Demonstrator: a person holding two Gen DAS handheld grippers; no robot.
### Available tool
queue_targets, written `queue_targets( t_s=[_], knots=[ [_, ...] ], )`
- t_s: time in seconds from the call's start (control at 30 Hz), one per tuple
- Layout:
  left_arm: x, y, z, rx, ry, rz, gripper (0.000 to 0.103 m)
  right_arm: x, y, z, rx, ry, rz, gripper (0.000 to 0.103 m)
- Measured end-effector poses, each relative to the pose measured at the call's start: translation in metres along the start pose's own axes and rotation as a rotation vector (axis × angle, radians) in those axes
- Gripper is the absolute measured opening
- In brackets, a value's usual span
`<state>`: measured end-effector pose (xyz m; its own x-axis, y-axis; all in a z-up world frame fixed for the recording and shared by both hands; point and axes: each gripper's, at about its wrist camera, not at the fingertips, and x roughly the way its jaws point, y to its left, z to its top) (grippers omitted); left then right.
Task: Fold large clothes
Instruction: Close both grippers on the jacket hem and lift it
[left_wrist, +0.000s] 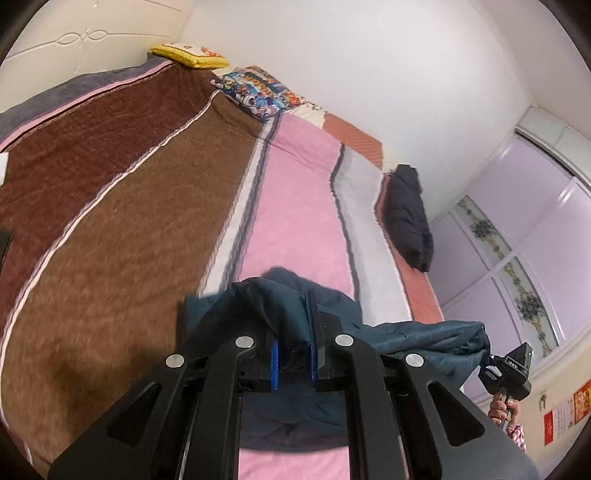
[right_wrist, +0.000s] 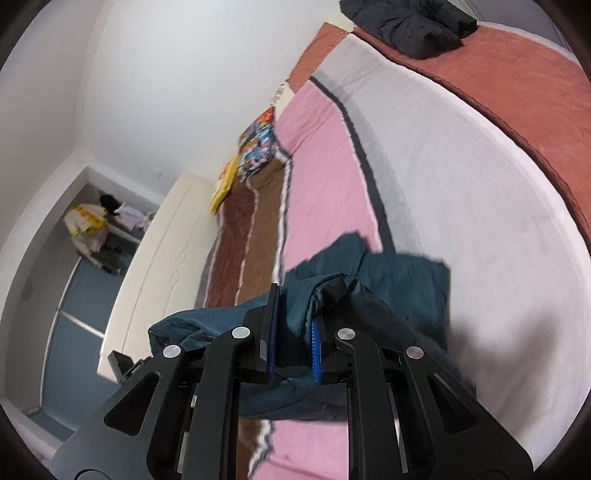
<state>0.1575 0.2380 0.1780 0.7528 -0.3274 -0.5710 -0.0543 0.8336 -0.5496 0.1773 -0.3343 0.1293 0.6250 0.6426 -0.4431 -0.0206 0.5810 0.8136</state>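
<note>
A large dark teal garment (left_wrist: 424, 336) hangs stretched between my two grippers, above a bed with a striped blanket (left_wrist: 295, 206). My left gripper (left_wrist: 293, 332) is shut on one bunched edge of it, with the cloth pinched between the blue pads (left_wrist: 275, 363). Seen from the left wrist, the cloth's far end runs right to my right gripper (left_wrist: 489, 363), which a hand (left_wrist: 500, 408) holds. From the right wrist, the right gripper (right_wrist: 295, 325) is shut on a fold of the teal garment (right_wrist: 388, 280). The rest of the cloth drapes below the fingers.
A black garment (left_wrist: 406, 218) lies in a heap on the blanket's red stripe by the wall. A yellow pillow (left_wrist: 188, 55) and a colourful pillow (left_wrist: 255, 92) sit near the cream headboard (right_wrist: 166, 240). Pale purple wardrobe doors (left_wrist: 535, 229) stand past the bed's foot.
</note>
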Motion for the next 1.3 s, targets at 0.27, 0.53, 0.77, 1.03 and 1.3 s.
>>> queue_targets(
  t_s=[0.27,0.53,0.77,1.03,1.3],
  knots=[
    [0.116,0.019,0.054,-0.052,0.067,0.089,0.011,0.104,-0.053,0.071,0.111,0.039,-0.109,0.015],
    [0.22,0.061,0.067,-0.102,0.151,0.168,0.011,0.195,-0.12,0.093,0.171,0.091,-0.216,0.015],
    [0.272,0.096,0.04,-0.187,0.218,0.222,0.016,0.229,-0.159,0.079,0.18,0.141,-0.286,0.015],
    [0.263,0.1,0.04,-0.254,0.225,0.189,0.033,0.222,-0.145,0.08,0.168,0.181,-0.317,0.022],
    [0.206,0.078,0.069,-0.222,0.049,0.149,0.057,0.192,-0.113,0.099,0.188,0.094,-0.225,0.068]
  ],
)
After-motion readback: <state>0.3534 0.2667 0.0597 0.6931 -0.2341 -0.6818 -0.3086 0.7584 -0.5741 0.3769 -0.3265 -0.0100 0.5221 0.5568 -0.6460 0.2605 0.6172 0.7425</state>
